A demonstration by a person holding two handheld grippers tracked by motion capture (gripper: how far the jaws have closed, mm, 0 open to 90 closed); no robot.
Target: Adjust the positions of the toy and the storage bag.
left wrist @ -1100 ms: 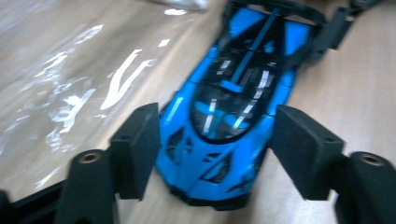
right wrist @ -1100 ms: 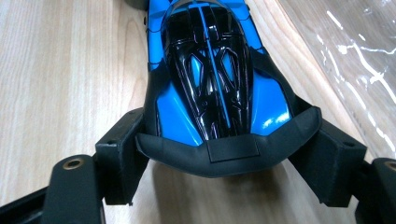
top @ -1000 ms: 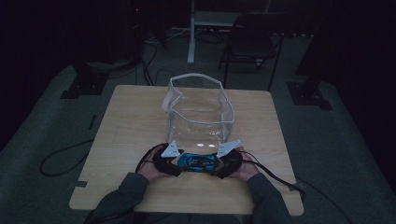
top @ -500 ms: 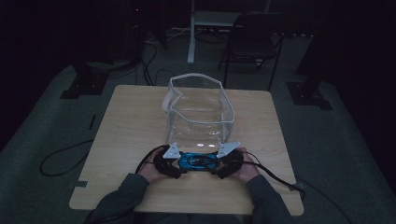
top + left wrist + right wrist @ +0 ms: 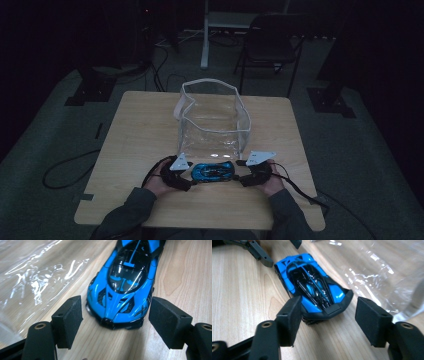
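A blue and black toy sports car [image 5: 213, 172] lies on the wooden table [image 5: 140, 135] just in front of a clear plastic bag [image 5: 212, 120]. My left gripper [image 5: 186, 176] is at the car's nose; its jaws stand open on either side of the front [image 5: 117, 305] without touching it. My right gripper [image 5: 242, 175] is at the tail; its jaws are open around the rear [image 5: 322, 300], the left pad close to the car's side. The car [image 5: 125, 282] rests flat on its wheels.
The bag stands upright with a white rim, its crinkled wall [image 5: 32, 277] right beside the car. A dark chair [image 5: 272, 42] and stand bases [image 5: 87, 87] are beyond the table. Cables trail off the table's near corners.
Both grippers have edged slightly inward toward the car's ends; the car and bag have stayed put.
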